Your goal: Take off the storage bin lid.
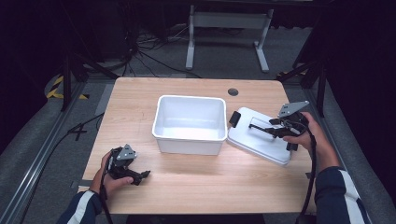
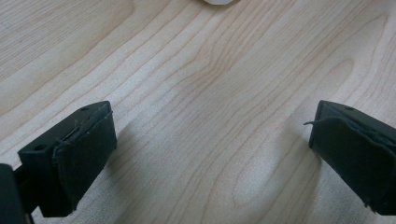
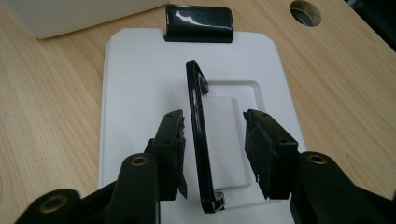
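Note:
A white bin (image 1: pixel 189 99) stands in the middle of the table, without a lid on it. Its white lid (image 1: pixel 254 140) lies flat to the right of it, with a black latch (image 3: pixel 199 23) at its far end and a thin black handle (image 3: pixel 196 116) raised on edge. My right gripper (image 3: pixel 217 133) is open with its jaws on either side of that handle; the left pad is close beside it, the right pad well apart. In the high view the right gripper (image 1: pixel 261 128) points left over the lid. My left gripper (image 1: pixel 144 176) rests open near the front left, over bare wood (image 2: pixel 210 154).
A round cable hole (image 1: pixel 233 92) sits in the tabletop behind the lid. The bin's side (image 3: pixel 70 14) rises just beyond the lid's latch end. The wooden table (image 1: pixel 205 186) has free room in front of the bin. Dark floor, cables and a white frame lie beyond the far edge.

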